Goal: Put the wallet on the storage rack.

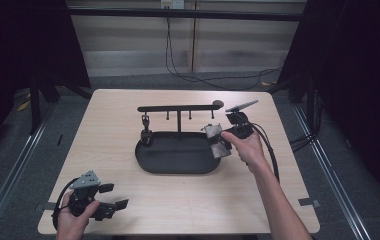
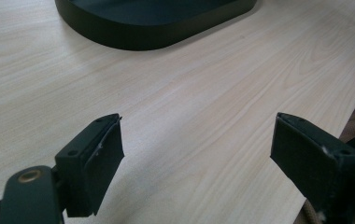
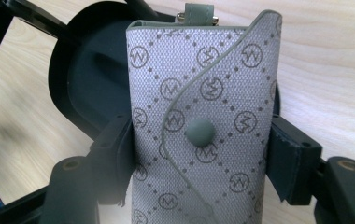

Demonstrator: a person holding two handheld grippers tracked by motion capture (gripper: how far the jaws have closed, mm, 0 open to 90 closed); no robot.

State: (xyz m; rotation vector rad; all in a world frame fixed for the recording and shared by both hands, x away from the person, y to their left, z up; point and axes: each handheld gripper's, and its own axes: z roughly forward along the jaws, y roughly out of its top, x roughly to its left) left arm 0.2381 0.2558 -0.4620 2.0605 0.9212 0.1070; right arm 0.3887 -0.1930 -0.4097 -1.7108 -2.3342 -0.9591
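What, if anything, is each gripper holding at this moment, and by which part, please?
The right gripper clamps the grey patterned pouch across its two side edges, level with the snap. The left gripper stands open, holding nothing.

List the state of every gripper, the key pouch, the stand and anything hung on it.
right gripper: shut on the key pouch
key pouch: flap snapped shut, held above the tray
left gripper: open, holding nothing
hook stand: upright on its tray
small dark item: hanging from a left hook

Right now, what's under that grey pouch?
Under the pouch, clamped in the right gripper, lie the black tray and table. What is directly beneath is covered.
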